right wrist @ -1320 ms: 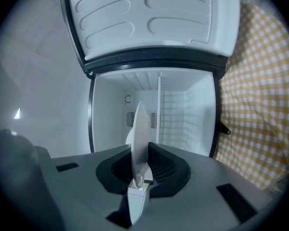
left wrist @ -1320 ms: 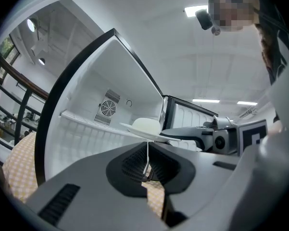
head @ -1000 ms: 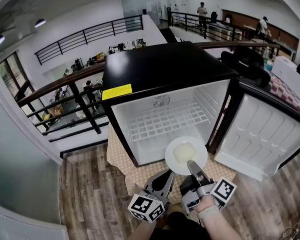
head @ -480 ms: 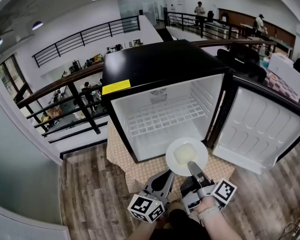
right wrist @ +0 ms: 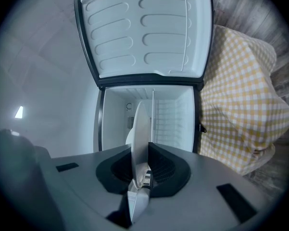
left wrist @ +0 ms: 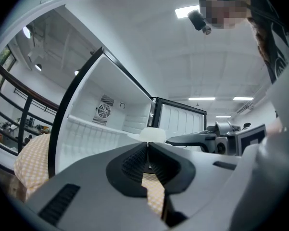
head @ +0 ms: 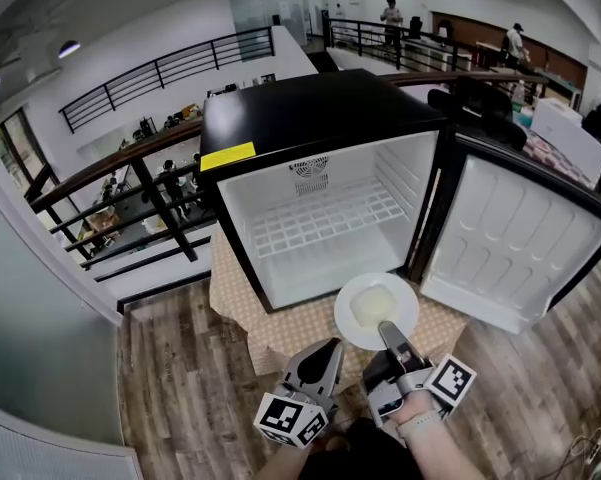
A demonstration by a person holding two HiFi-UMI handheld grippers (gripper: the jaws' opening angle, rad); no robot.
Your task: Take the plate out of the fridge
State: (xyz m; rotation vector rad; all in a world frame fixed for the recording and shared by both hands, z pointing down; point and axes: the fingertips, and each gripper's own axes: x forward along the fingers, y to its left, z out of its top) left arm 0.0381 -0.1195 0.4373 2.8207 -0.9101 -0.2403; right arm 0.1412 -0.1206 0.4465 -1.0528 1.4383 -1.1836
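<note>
Right gripper [head: 386,330]: jaws clamped on the near rim of the white plate [head: 366,302], which shows edge-on between them in the right gripper view. Plate at lower centre of head view, outside the open fridge [head: 315,128], over checked cloth [head: 280,333]. Left gripper [head: 330,350]: jaws together, empty.

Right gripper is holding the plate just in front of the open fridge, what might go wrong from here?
1. The right gripper pinches the plate only at its near rim, so the plate may tilt or slip out. The left gripper is shut and empty beside it and gives no support.
2. The open fridge door stands close on the right, so a swing that way might knock the plate against it.
</note>
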